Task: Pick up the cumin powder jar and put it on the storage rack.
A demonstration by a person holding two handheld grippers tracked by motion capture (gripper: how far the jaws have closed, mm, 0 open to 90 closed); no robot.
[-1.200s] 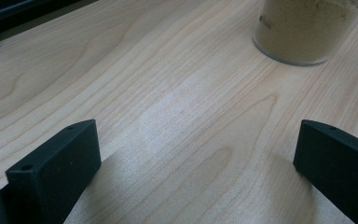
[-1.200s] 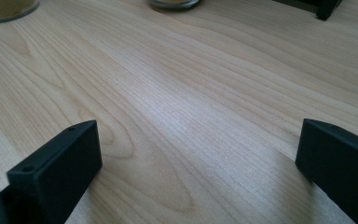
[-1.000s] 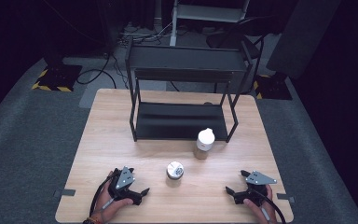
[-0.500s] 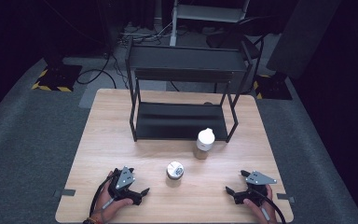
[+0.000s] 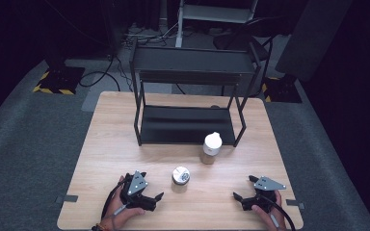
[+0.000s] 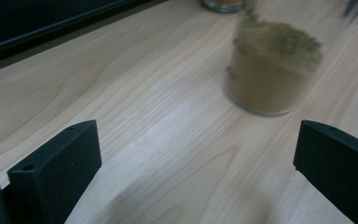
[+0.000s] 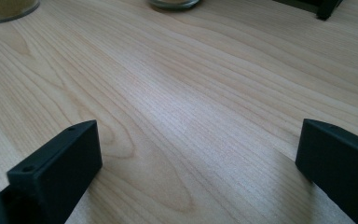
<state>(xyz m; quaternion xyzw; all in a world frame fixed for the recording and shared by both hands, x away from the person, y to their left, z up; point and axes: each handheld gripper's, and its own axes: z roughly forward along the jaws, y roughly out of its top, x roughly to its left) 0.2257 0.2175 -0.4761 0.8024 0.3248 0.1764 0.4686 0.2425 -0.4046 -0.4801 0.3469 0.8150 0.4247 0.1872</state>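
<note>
Facing left tool (image 5: 150, 198) (agape): jar (image 5: 180, 175)

Through my left gripper view, the clear glass jar of greenish-brown powder (image 6: 271, 70) is blurred, its top cut off by the frame; a second glass jar (image 6: 223, 4) shows just its base.

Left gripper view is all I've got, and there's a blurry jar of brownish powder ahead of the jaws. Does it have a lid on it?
Observer: Yes. From the high view, the short jar wears a round silver lid.
Operator: Is there a second jar?
Observer: A taller jar with a white cap stands beyond it, just in front of the black shelf rack.
Operator: Where's the other gripper?
Observer: The right gripper rests near the table's front right corner, jaws open, holding nothing.
</note>
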